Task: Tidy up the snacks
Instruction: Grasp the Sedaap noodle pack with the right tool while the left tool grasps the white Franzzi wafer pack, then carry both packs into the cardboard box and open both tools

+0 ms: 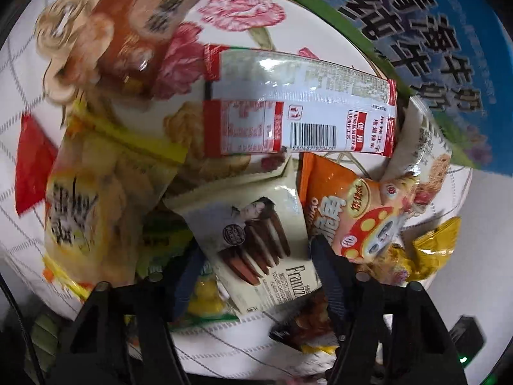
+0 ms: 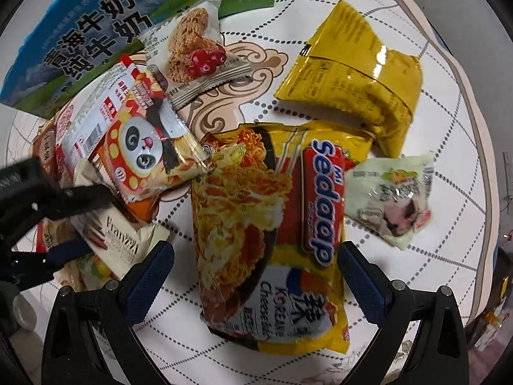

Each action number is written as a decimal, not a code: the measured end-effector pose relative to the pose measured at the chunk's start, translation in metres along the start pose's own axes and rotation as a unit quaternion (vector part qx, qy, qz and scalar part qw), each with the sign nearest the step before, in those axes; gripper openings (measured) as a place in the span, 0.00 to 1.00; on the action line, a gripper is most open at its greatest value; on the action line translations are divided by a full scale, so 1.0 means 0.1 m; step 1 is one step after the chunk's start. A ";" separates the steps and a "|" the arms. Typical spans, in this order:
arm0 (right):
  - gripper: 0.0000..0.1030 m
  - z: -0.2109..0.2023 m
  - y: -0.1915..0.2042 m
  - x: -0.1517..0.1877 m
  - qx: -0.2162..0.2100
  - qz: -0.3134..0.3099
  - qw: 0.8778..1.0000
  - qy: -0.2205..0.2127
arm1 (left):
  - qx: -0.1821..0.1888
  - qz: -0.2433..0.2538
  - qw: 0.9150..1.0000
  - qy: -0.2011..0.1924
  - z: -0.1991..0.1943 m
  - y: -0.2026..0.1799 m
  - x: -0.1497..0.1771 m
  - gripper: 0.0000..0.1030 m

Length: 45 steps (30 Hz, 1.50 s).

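The left hand-held gripper (image 1: 256, 266) is being closed around the cream biscuit packet (image 1: 256, 243), its jaws flanking it, apparently touching. The right hand-held gripper (image 2: 256, 263) is being held spread over the noodle packet (image 2: 272, 224), pinching nothing. Snacks are lying jumbled on the surface (image 2: 449, 218); sorting seems barely begun.

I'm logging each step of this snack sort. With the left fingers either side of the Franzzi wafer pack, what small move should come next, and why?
Probably close the left gripper on the Franzzi wafer pack. Its fingers look open on either side of the pack's lower end, and the pack lies on top of its neighbours, so it should lift free. The right gripper is open over the Sedaap noodle bag.
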State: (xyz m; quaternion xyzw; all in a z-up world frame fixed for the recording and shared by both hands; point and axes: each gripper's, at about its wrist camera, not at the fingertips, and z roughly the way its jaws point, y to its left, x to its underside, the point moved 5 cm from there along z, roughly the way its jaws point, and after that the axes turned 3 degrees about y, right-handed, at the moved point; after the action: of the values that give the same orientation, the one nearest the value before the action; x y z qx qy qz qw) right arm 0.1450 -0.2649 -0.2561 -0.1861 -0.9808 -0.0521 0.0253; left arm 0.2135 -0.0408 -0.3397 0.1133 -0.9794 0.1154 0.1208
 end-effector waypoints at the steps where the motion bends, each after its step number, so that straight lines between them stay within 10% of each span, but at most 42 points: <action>1: 1.00 0.04 0.00 -0.03 0.000 0.002 1.000 0.002 | -0.006 0.011 1.000 -0.004 -0.01 -0.02 0.01 0.63; 5: 0.92 0.29 0.00 -0.13 0.014 -0.003 1.000 0.022 | -0.071 0.112 0.991 -0.032 -0.08 -0.20 0.16 0.62; 11: 0.86 0.41 0.03 -0.11 0.031 -0.061 0.997 0.021 | -0.173 0.252 0.951 -0.043 -0.09 -0.43 0.55 0.64; 25: 0.87 0.50 -0.02 -0.18 0.044 -0.045 0.998 0.026 | -0.173 0.222 0.958 -0.049 0.25 -0.39 0.78 0.61; 45: 0.86 -0.25 0.01 0.12 -0.028 -0.029 0.994 -0.098 | -0.098 0.304 0.935 -0.155 -1.74 -0.34 1.56 0.53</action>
State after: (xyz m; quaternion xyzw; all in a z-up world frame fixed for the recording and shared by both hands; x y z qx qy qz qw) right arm 0.1350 -0.2627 -0.2301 -0.1624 -0.9817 -0.0618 -0.0777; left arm 0.1112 -0.0592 -0.1278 -0.1854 -0.9802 0.0307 -0.0631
